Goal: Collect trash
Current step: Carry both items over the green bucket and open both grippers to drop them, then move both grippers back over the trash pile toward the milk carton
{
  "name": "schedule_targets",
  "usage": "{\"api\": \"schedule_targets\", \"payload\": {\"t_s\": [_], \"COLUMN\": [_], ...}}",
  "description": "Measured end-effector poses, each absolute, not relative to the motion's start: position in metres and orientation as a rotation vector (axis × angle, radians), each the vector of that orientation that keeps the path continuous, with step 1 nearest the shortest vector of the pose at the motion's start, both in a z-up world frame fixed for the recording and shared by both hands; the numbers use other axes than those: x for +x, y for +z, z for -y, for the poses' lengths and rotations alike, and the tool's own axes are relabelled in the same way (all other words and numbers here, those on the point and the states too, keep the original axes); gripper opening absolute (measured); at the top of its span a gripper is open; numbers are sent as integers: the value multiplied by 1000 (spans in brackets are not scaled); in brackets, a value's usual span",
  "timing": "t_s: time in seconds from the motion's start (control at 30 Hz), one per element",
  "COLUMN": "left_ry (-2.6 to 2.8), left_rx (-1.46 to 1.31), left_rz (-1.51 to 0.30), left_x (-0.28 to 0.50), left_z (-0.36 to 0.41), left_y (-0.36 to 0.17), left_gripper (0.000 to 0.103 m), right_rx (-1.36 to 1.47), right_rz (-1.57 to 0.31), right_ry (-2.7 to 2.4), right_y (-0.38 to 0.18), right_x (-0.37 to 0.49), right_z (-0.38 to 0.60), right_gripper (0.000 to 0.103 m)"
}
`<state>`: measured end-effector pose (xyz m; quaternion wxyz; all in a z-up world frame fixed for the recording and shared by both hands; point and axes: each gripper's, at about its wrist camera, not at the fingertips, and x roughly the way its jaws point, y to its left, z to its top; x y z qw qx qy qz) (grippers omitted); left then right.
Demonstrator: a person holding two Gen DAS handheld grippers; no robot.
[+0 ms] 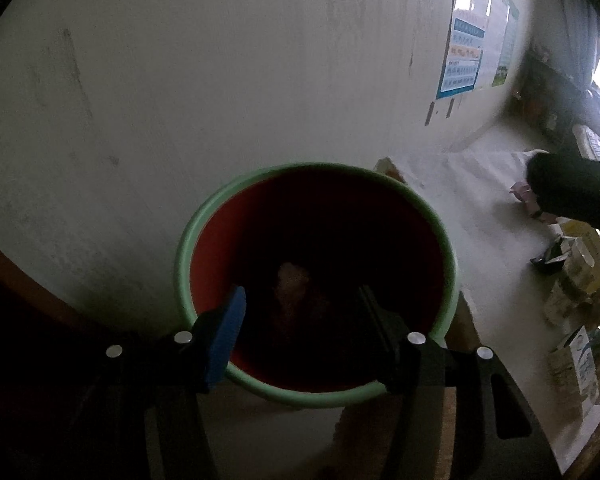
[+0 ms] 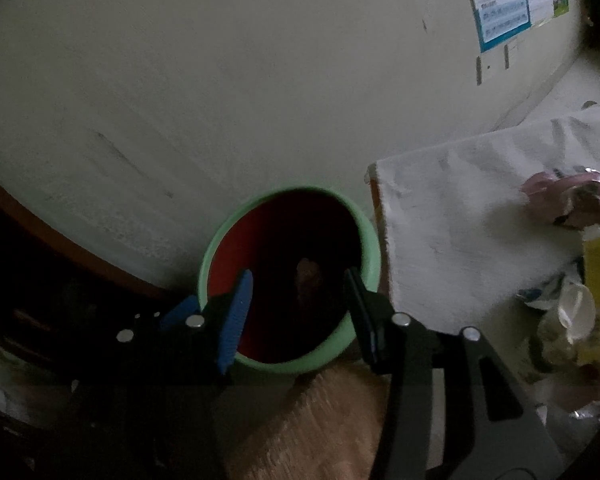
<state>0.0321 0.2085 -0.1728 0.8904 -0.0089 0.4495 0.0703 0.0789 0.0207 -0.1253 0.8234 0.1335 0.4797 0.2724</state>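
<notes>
A red bin with a green rim point(image 1: 204, 216) stands against the wall; it also shows in the right wrist view point(image 2: 208, 256). A pale crumpled scrap point(image 1: 292, 284) lies inside it, dim in the right wrist view point(image 2: 308, 276). My left gripper point(image 1: 300, 292) is open and empty above the bin mouth. My right gripper point(image 2: 298, 274) is open and empty above the same bin. Loose trash lies on the table to the right: a pink wrapper point(image 2: 572, 196), a white cup point(image 2: 576, 312), cartons point(image 1: 580, 276).
A white cloth point(image 2: 452, 216) covers the table right of the bin. A light wall point(image 1: 180, 80) with posters point(image 1: 468, 48) is behind. A dark sleeve point(image 1: 572, 192) reaches over the table. A wooden edge point(image 2: 320, 420) lies below the bin.
</notes>
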Motion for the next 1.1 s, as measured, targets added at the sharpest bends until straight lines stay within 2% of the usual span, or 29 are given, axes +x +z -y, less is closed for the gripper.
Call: {"api": "schedule_targets", "payload": {"t_s": [0.2,0.27,0.4,0.6,0.83,0.93,1.1], "left_ry": [110,88,46,-46,-315,-392,-390], "left_rx": [-3,4,19,48,-28,39,80], "left_rz": [-911,-905,-905,-927,-1082,-1152,-1202], "left_x": [31,31,29,25,10,5,4], "left_z": [-185,-174,-153,-110,-23,25,60], "left_y": [-162,-158,-155,-154,-175,-191,-205], "left_gripper": [54,54,54,54,54,54,56], "right_rx": [296,290,239,247,406,443,454], "right_rz": [-980,-960,-914,-940,-999,-1009,-995], "right_ry": [511,471,323,51,-115,-114,-79], "right_y": [-113,-109,-108,-132,-173,-181,-180], "right_x": [63,57,37,6,-36,-48,-55], "right_z": [24,43,104,210,292,297,295], "right_gripper": [48,56,56,56,56,56,56]}}
